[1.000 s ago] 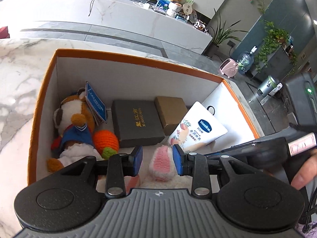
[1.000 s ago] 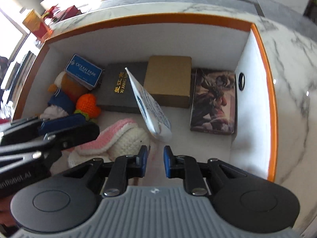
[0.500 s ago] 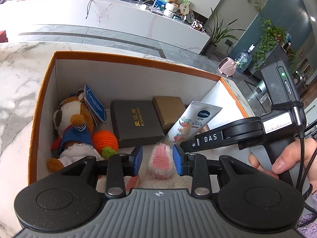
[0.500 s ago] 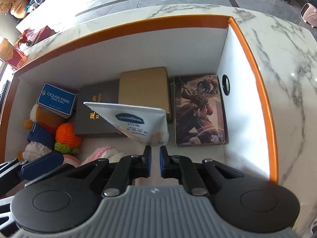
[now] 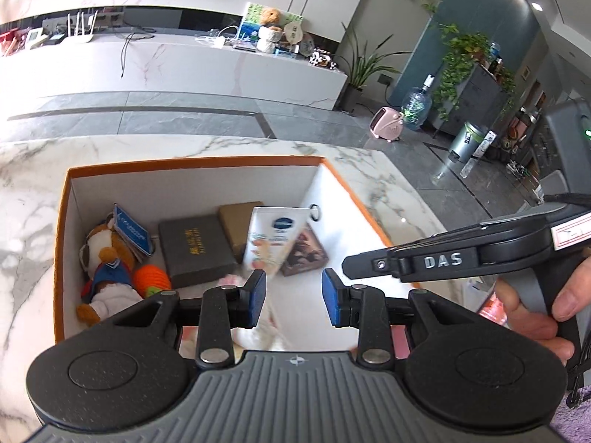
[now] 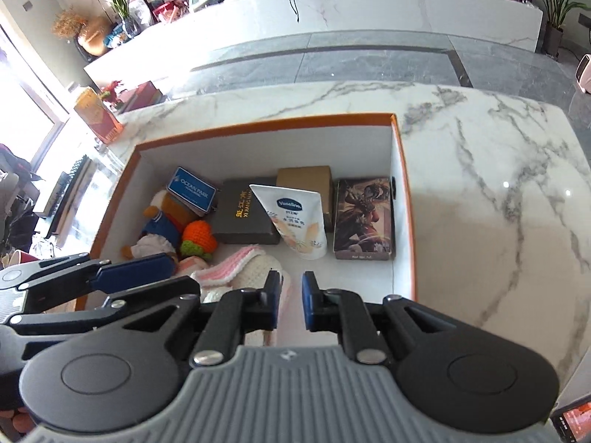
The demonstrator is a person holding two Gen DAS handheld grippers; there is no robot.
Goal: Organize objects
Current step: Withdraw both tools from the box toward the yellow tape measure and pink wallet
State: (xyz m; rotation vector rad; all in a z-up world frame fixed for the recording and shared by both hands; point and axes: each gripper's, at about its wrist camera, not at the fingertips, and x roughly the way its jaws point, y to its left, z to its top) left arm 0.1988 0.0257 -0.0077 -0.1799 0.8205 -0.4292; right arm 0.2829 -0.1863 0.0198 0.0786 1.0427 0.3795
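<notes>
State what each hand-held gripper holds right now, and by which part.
Nothing is held. The left hand-held gripper is open and empty; the right hand-held gripper's jaws are opening, with nothing between them. The white Vaseline lotion tube stands free in the orange-rimmed box.

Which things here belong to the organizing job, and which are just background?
Job: orange-rimmed box, Vaseline tube, plush dog, crocheted carrot, black gift box, brown box, illustrated card box.
Background: water jug, pink heater, potted plant.
</notes>
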